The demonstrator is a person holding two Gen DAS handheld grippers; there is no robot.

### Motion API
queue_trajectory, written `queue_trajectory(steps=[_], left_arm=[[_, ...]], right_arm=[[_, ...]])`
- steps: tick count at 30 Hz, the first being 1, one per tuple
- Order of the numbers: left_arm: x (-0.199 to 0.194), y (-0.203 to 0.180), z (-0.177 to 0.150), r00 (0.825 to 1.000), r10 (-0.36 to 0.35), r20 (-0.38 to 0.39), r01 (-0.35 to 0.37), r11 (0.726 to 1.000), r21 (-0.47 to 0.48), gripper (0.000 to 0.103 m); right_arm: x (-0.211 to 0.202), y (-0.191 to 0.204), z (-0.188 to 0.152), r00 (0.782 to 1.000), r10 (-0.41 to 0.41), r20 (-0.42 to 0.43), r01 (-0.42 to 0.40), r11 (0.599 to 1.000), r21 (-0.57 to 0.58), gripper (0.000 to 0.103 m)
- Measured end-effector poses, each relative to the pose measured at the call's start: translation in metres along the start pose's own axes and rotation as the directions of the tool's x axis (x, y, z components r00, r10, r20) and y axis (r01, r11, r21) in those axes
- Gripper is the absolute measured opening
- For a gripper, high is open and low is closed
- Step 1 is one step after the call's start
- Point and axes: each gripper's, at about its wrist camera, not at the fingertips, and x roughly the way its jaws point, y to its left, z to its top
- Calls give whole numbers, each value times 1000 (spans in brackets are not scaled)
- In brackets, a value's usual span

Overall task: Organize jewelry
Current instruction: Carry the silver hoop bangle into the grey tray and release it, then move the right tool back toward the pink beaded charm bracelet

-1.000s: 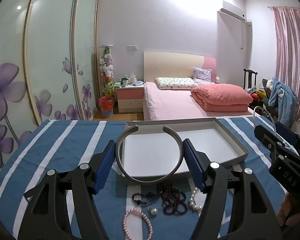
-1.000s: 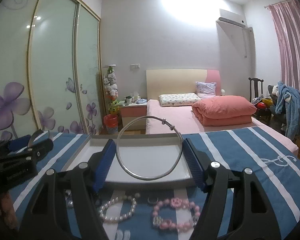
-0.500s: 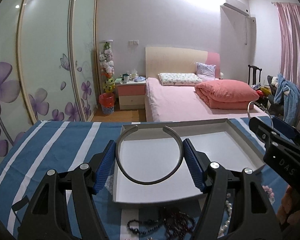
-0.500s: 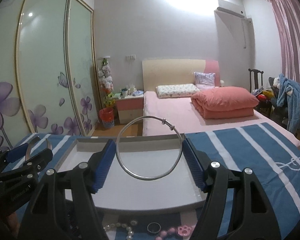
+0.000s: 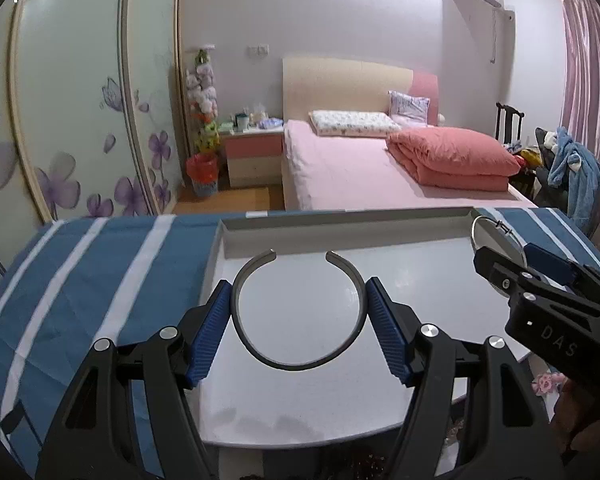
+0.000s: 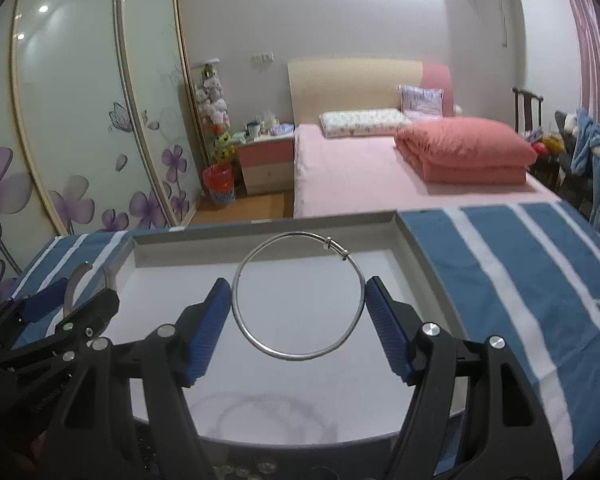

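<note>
My left gripper (image 5: 299,312) is shut on a dark grey open cuff bangle (image 5: 296,363) and holds it over the left part of a shallow white tray (image 5: 340,224). My right gripper (image 6: 298,312) is shut on a thin silver hoop bangle (image 6: 300,354) and holds it over the right part of the same tray (image 6: 260,226). Each gripper shows at the edge of the other's view: the right one (image 5: 548,296) and the left one (image 6: 60,312). A pink flower bracelet (image 5: 548,384) lies by the tray's near right corner.
The tray sits on a blue cloth with white stripes (image 5: 80,280). Dark beads (image 5: 364,464) lie at the tray's near edge. Beyond the table stand a pink bed (image 5: 380,168), a nightstand (image 5: 254,156) and sliding wardrobe doors (image 5: 80,100).
Both grippers have moved forward over the tray with their bangles still held. The loose bracelets and beads on the cloth have dropped almost out of view below.
</note>
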Motion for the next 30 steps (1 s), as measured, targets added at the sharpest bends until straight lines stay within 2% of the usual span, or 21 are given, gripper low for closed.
queue_trajectory(steps=[5,7,12,19,24,30], left_arm=[[13,3,-1,998,-19,-54,18,1000,-14,68],[12,6,-1,999,-20,-47,19,1000,-22,68],[-2,13,5,1000,-21,-16,20,999,-31,70],[-32,38,10,999,21,32,-18,997,-79,70],[-58,55,0,999,36,41,-32,994,-104,70],[-83,75,-31,999,34,-5,-34,992,-119,70]], right_arm=[[15,-3,-3,997,17,-72,-16,1000,16,69],[15,-5,-4,996,33,-83,-30,999,38,76],[-1,-14,-1,998,39,-49,-36,997,69,78],[-40,-26,0,1000,24,10,-25,996,88,78],[-64,-35,-12,1000,16,13,-18,996,91,78],[-89,-46,-40,999,-1,-32,3,998,70,78]])
